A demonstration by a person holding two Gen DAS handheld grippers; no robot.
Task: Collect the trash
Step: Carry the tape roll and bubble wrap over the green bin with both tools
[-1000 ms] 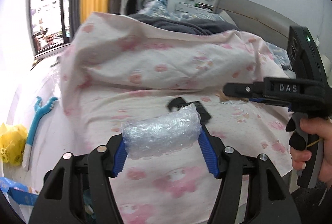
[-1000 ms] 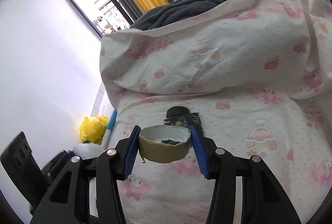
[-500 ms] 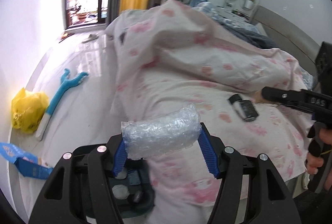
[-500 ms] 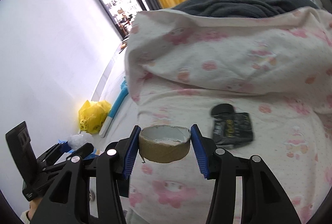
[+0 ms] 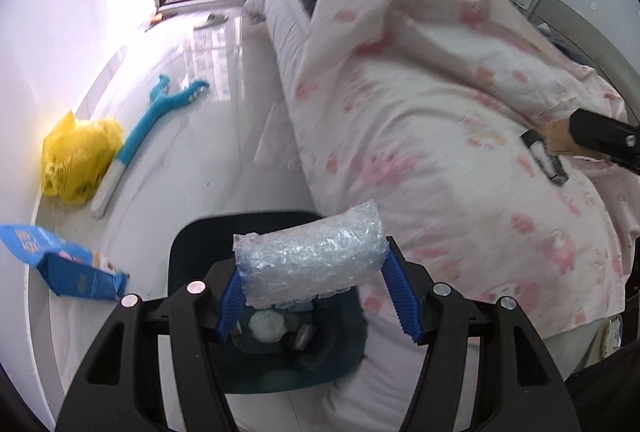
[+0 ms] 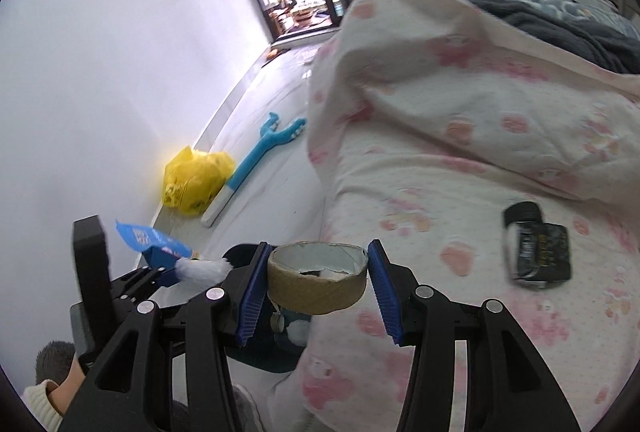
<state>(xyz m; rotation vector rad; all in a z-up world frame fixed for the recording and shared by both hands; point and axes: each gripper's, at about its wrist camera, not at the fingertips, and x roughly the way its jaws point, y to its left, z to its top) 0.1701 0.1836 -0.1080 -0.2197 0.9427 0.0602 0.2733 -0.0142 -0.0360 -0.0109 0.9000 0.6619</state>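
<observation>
My left gripper (image 5: 312, 292) is shut on a roll of clear bubble wrap (image 5: 308, 260) and holds it right above a dark bin (image 5: 272, 352) on the floor beside the bed. The bin holds white wads and other scraps. My right gripper (image 6: 316, 288) is shut on an empty cardboard tape core (image 6: 316, 282), over the bed's edge with the bin (image 6: 260, 344) partly below it. The left gripper (image 6: 176, 272) with the bubble wrap (image 6: 202, 270) shows at the left of the right wrist view. The right gripper's finger (image 5: 604, 136) shows at the right of the left wrist view.
A black pouch (image 6: 536, 244) lies on the pink-patterned duvet (image 6: 460, 152). On the white floor near the wall are a yellow plastic bag (image 5: 76, 160), a blue long-handled tool (image 5: 140, 136) and a blue packet (image 5: 60, 264).
Both grippers have swung left from over the bed toward the floor. The bin has come into view under the left gripper. Both holds are unchanged.
</observation>
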